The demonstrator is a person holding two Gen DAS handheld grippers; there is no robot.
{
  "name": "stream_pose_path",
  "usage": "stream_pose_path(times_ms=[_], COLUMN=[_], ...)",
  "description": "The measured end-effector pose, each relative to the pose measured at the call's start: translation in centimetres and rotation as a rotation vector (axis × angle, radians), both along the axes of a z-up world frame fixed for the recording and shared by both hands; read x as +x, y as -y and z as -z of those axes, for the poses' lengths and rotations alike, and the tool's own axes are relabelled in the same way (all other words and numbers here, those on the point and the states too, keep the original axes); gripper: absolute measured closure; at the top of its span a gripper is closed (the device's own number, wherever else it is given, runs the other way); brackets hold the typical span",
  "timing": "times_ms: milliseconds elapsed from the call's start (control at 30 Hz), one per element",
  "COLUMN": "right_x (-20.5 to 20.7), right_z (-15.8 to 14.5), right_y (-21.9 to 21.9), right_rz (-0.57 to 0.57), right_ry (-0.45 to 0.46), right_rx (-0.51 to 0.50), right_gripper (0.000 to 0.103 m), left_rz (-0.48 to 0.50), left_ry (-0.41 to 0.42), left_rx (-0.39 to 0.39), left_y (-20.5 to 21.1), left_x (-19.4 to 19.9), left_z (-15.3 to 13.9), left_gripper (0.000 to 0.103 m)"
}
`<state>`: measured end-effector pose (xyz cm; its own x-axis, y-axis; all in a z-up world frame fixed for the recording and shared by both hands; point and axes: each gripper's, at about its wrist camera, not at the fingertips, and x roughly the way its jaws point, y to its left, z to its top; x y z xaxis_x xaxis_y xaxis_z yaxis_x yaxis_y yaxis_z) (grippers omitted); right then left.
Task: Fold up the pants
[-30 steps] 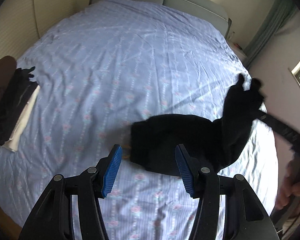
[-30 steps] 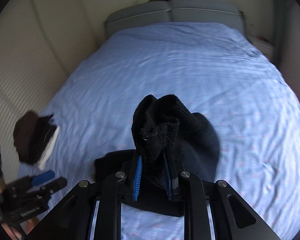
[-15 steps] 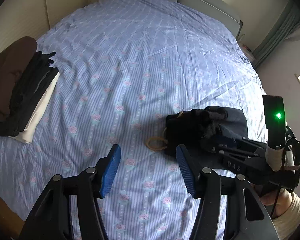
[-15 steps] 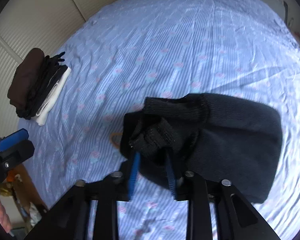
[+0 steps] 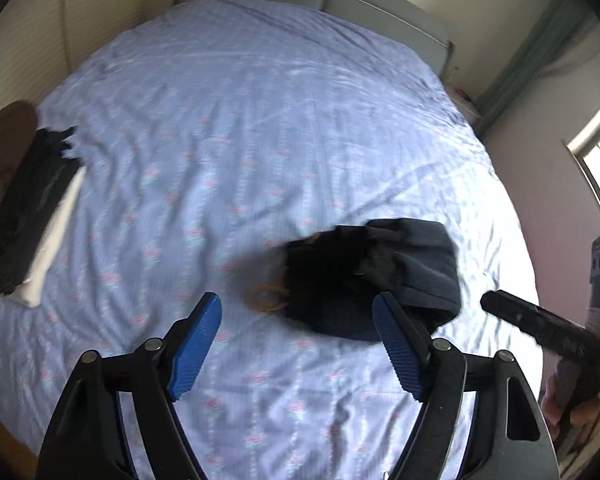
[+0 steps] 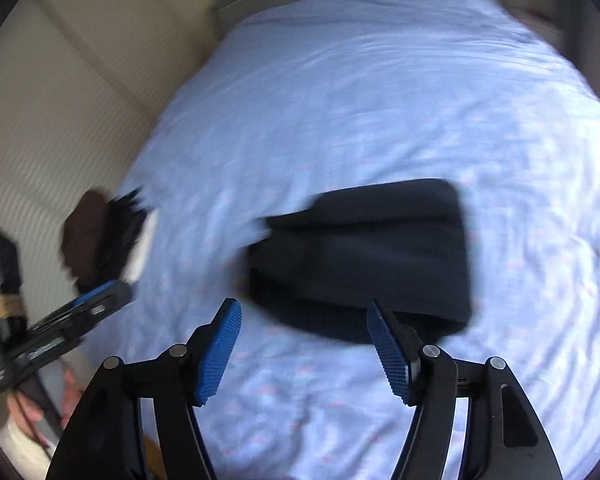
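Both the left gripper (image 5: 298, 344) and right gripper (image 6: 302, 344) hang spread and empty above the bed (image 5: 260, 120), pants (image 6: 364, 256) bundled unevenly below; judged risk: loose upper layer may spring open unpressed

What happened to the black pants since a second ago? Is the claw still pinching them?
No. The right gripper let go of the pants: a second ago it pinched a bunch held up high, now it is open and the pants lie folded on the bed. The left gripper stayed open. The pile of clothes did not move.
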<state>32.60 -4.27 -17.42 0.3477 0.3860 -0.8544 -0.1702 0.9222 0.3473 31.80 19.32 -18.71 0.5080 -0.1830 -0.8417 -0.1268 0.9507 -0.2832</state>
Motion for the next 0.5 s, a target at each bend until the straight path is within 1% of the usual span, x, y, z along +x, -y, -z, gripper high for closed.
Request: stream_pose_path(times_ms=[67,200,300,367,433,500], right_x=[0.6,1.3,1.9,2.5,3.1,3.2], right_z=[0.9,2.4,3.5,4.3,5.2,6.0], right_y=[3.6,8.3,10.0,10.3,10.5,10.5], right_rz=[0.100,0.241,0.283,0.295,0.296,0.289], right_ry=[-0.042,-0.091,-0.110,-0.123,-0.148,-0.166], right_rx=[0.001,0.054,0.071,0.083,0.095,0.116], right_gripper=[0.036,0.036,0.036,0.036,0.036,0.036], left_rz=[0.045,0.079,0.063,0.030,-0.007,-0.038], left_ry=[-0.004,-0.050,-0.093,-0.147,-0.194,-0.234], left_rx=[-0.040,-0.103,-0.139,-0.178,-0.227,-0.251], left_y=[1.8,4.9,6.4,6.7,6.7,6.6], left_x=[1.1,4.1,6.6,8.2,9.2,9.8], left_z=[0.5,2.3,4.3,6.2,7.9,9.3], left_gripper=[0.019,0.016,0.015,0.015,0.015,0.015])
